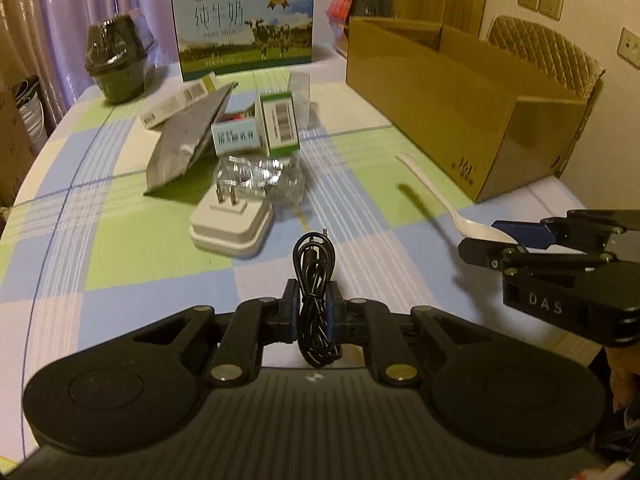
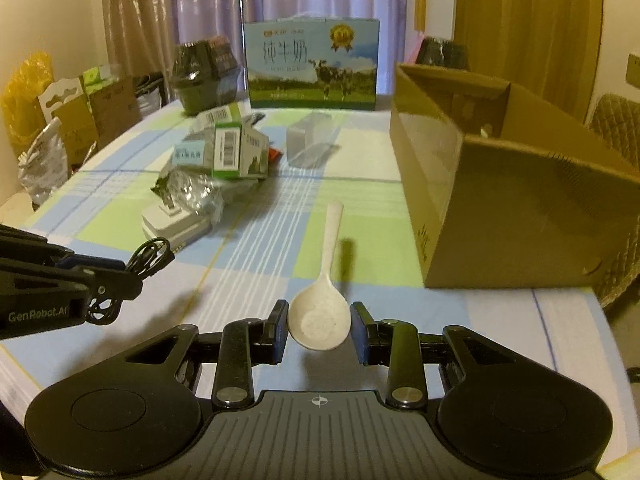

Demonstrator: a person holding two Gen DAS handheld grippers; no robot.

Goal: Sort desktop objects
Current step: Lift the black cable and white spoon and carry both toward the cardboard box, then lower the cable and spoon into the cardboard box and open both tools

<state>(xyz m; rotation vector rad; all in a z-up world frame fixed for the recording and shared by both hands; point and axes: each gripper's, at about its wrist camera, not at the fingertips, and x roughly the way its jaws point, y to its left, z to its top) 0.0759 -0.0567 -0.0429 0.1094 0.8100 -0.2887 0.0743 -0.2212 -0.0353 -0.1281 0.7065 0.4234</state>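
The left tool (image 1: 314, 312) pinches a coiled black cable (image 1: 316, 300) (upright), the right tool (image 2: 319, 330) grips a white spoon (image 2: 322, 300) by its bowl.

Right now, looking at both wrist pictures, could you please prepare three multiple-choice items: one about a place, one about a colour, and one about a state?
1. Where does the open cardboard box stand?
A. To the right of the spoon
B. Left of the milk carton
C. On top of the white plug adapter

2. What colour is the spoon?
A. Red
B. White
C. Black

3. What is the left gripper doing?
A. Open above the spoon
B. Shut on the coiled black cable
C. Shut on a green box

Answers:
1. A: in the right wrist view the box fills the table's right side, and the spoon lies to its left.
2. B: its bowl and handle are off-white against the checked tablecloth.
3. B: the coiled black cable is pinched between its fingers, while the right gripper holds the spoon's bowl.
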